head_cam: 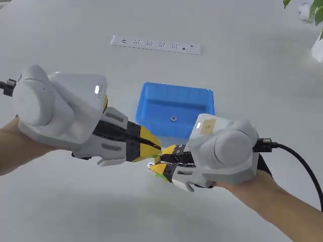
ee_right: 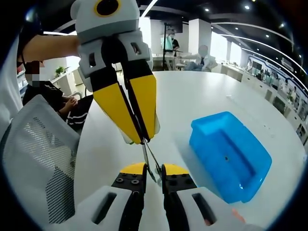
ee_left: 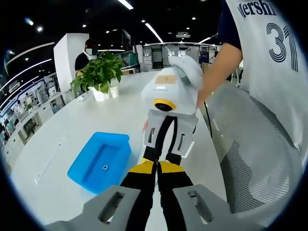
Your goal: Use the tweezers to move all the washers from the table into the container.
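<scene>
Dark numerals 31 and the letters "ershi" show on the person's white shirt in the left gripper view. A yellow label on top of the right gripper carries a mark too small to read, and so does the print on the power strip lying further back on the white table.

The two grippers meet tip to tip, just in front of the near edge of the blue container. The left gripper has its yellow jaws pressed together on the upper end of the thin metal tweezers. The right gripper's jaws stand narrow, with the legs of the tweezers clamped between them.

One small washer lies on the floor of the container, near its middle. A potted plant stands at the far side of the table, well apart from the grippers, and a mesh chair is beside the person
</scene>
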The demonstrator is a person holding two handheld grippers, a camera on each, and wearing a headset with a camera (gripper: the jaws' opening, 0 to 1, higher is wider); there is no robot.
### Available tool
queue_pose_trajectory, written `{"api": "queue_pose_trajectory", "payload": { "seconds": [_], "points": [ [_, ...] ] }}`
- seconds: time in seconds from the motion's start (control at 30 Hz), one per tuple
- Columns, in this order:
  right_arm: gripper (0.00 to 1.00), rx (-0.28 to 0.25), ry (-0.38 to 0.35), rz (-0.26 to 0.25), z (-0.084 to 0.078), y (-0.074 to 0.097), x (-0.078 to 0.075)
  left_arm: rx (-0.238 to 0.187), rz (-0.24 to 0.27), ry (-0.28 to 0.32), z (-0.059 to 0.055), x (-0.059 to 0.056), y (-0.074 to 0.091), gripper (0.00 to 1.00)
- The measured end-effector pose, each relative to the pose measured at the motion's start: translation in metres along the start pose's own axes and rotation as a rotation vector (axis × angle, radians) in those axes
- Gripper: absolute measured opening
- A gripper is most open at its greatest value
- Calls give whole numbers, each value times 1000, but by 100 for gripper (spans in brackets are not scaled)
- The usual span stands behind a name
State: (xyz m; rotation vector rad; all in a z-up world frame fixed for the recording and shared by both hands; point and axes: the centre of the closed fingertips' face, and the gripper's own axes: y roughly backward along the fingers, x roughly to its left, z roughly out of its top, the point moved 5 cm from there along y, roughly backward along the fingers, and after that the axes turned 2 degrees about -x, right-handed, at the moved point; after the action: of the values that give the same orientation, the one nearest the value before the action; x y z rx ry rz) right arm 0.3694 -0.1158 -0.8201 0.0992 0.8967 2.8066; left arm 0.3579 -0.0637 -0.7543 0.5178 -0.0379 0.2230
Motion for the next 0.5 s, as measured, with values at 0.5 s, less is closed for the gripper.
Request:
{"api": "queue_pose_trajectory", "payload": {
  "seconds": [0.5],
  "points": [
    [13, -6, -22, -3, -3, 2, -3, -2, -15, -2, 2, 2, -5, 5]
  ]
}}
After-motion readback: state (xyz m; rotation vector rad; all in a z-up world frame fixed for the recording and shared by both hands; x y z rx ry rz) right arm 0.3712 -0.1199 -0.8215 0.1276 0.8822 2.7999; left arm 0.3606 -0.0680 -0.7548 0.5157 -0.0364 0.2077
